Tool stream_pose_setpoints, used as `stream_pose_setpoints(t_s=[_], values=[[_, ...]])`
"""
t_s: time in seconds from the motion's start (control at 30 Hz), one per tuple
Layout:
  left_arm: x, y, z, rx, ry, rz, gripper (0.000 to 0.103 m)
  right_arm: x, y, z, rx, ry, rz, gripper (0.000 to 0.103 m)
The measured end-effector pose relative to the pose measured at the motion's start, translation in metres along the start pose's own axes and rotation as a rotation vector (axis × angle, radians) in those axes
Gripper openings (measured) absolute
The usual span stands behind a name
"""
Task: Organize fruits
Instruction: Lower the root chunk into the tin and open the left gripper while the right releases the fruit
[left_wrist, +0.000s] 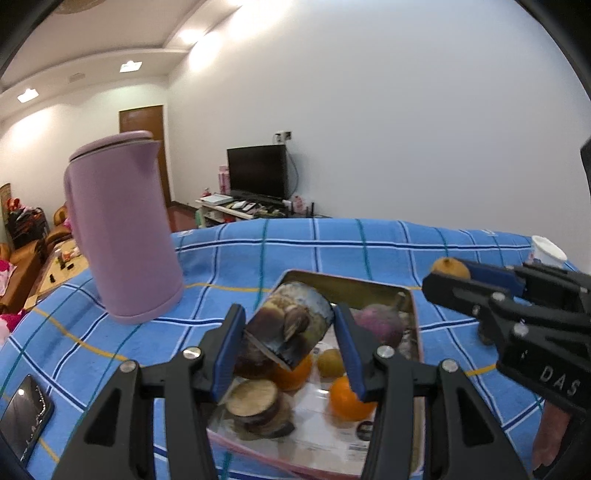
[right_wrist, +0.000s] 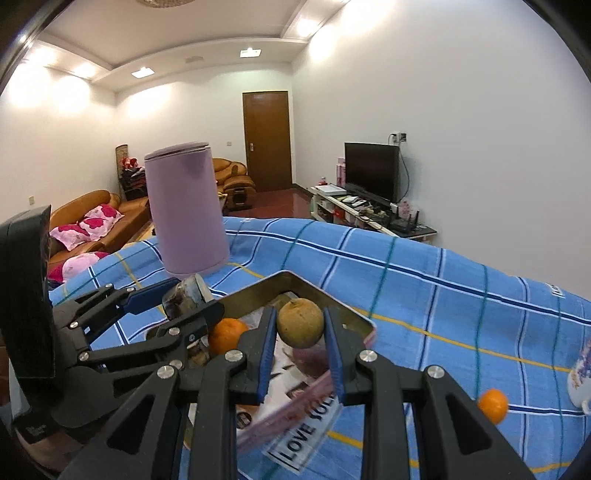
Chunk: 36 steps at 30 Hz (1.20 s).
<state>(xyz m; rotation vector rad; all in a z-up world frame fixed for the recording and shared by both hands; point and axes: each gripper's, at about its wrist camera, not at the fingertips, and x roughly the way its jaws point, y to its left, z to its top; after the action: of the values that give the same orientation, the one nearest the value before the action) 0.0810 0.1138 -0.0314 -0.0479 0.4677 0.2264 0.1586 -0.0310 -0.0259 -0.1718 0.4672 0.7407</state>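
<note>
A rectangular tin tray (left_wrist: 345, 282) lies on the blue checked cloth and holds oranges (left_wrist: 345, 402), a small yellow-green fruit (left_wrist: 330, 363), a purple fruit (left_wrist: 380, 320) and brown round slices (left_wrist: 255, 404). My left gripper (left_wrist: 290, 339) is shut on a printed can (left_wrist: 291, 325), held tilted above the tray. My right gripper (right_wrist: 300, 332) is shut on a yellowish-brown round fruit (right_wrist: 300, 328) above the tray's corner (right_wrist: 291, 277). The left gripper and its can (right_wrist: 184, 295) show at the left of the right wrist view. A loose orange (right_wrist: 493, 404) lies on the cloth to the right.
A tall lilac kettle (left_wrist: 122, 229) stands on the cloth left of the tray. A phone (left_wrist: 24, 415) lies at the left edge. A white cup (left_wrist: 548, 251) stands far right, a patterned mug (right_wrist: 581, 373) at the right edge. Sofa, TV and door lie beyond.
</note>
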Motion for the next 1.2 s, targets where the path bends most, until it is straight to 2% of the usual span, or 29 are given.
stream_pose_setpoints(t_s=[0.3, 0.6, 0.87, 1.2], values=[[0.003, 0.025, -0.005, -0.040, 0.007, 0.026, 0.051, 0.010, 0.008, -0.008, -0.005, 0.018, 0.035, 0.027], [0.009, 0.020, -0.008, -0.006, 0.028, 0.058, 0.051, 0.023, 0.029, -0.020, -0.079, 0.072, 0.046, 0.027], [0.010, 0.016, -0.011, 0.025, 0.032, 0.081, 0.051, 0.028, 0.025, -0.022, -0.057, 0.099, 0.049, 0.027], [0.010, 0.012, -0.012, 0.038, 0.038, 0.071, 0.051, 0.032, 0.026, -0.025, -0.062, 0.125, 0.049, 0.027]])
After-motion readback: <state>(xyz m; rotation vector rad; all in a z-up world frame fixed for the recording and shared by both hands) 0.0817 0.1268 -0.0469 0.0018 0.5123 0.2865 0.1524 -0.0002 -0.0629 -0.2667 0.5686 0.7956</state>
